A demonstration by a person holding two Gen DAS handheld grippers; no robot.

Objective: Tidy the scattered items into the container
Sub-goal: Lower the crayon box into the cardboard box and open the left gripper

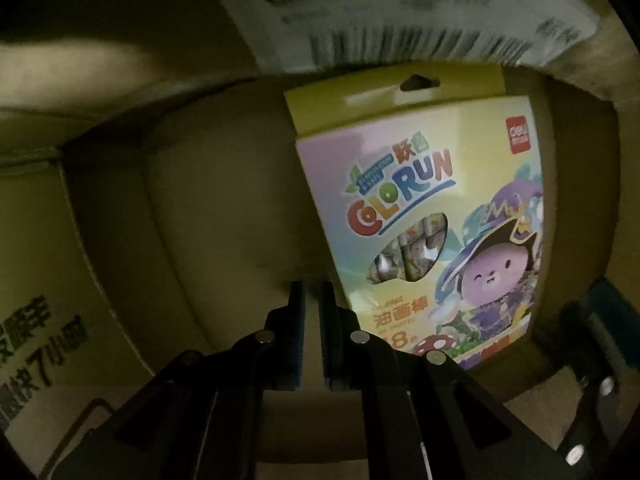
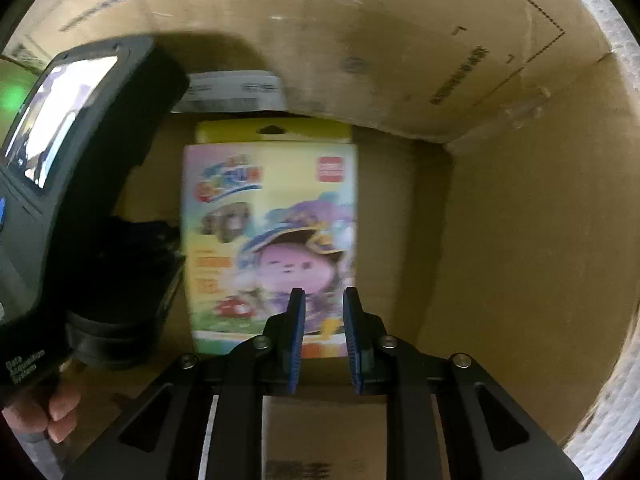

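Observation:
A colourful "COLORUN" oil pastel box (image 1: 420,216) lies flat on the floor of a brown cardboard box (image 1: 224,208). It also shows in the right wrist view (image 2: 272,236), with the carton wall (image 2: 520,220) around it. My left gripper (image 1: 312,292) is inside the carton just left of the pastel box, its jaws nearly together with a narrow gap and nothing between them. My right gripper (image 2: 324,300) hovers over the lower edge of the pastel box, jaws slightly apart and empty.
The left hand-held device (image 2: 80,184) with its screen fills the left of the right wrist view. The right gripper's body (image 1: 592,360) shows at the lower right of the left wrist view. A white shipping label (image 1: 400,12) sticks to the carton's far wall.

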